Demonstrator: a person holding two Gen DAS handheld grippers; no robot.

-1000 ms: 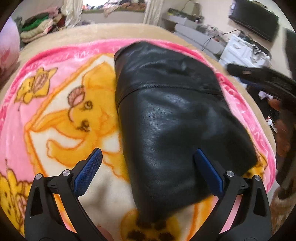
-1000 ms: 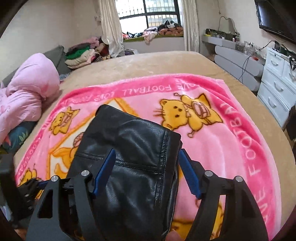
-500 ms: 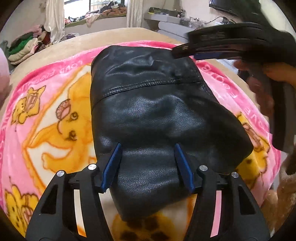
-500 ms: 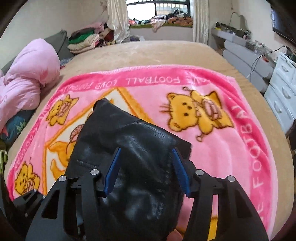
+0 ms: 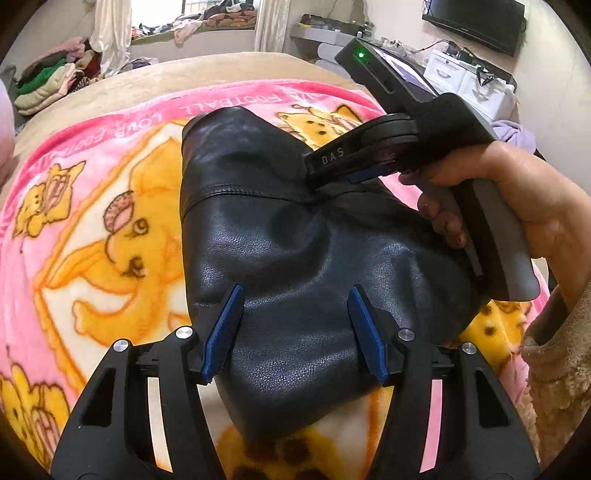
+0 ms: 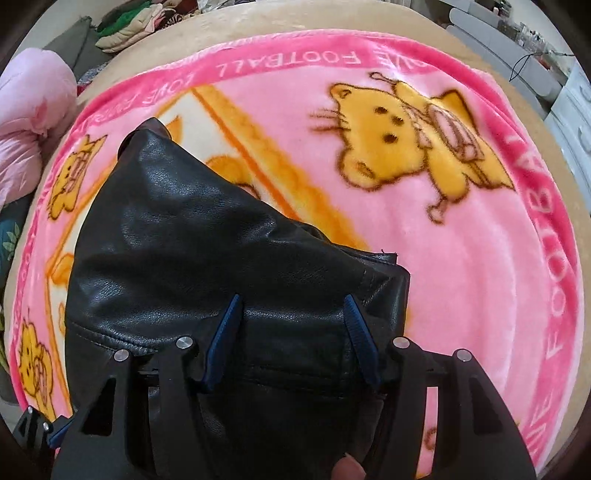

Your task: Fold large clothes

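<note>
Left wrist view: a folded black jacket lies on a pink blanket printed with yellow cartoon cats, and the blanket covers a beige bed. The left tool hangs over the near end of the jacket with its blue-padded fingers spread wide, one on each side of the leather, gripping nothing. Across the jacket, the right tool comes in from the right, held by a hand. Its tip presses on the leather near a stitched seam, where the surface dimples; seen side-on, whether its jaws are spread cannot be told here. Behind the bed are piled clothes, a white drawer unit and a dark screen on the wall.

Right wrist view: the right tool sits low on the jacket, its fingers set well apart with leather bulging up between them but not pinched. The jacket's open layered edge faces the bare pink part of the blanket. A pink quilt lies at the left edge of the bed.
</note>
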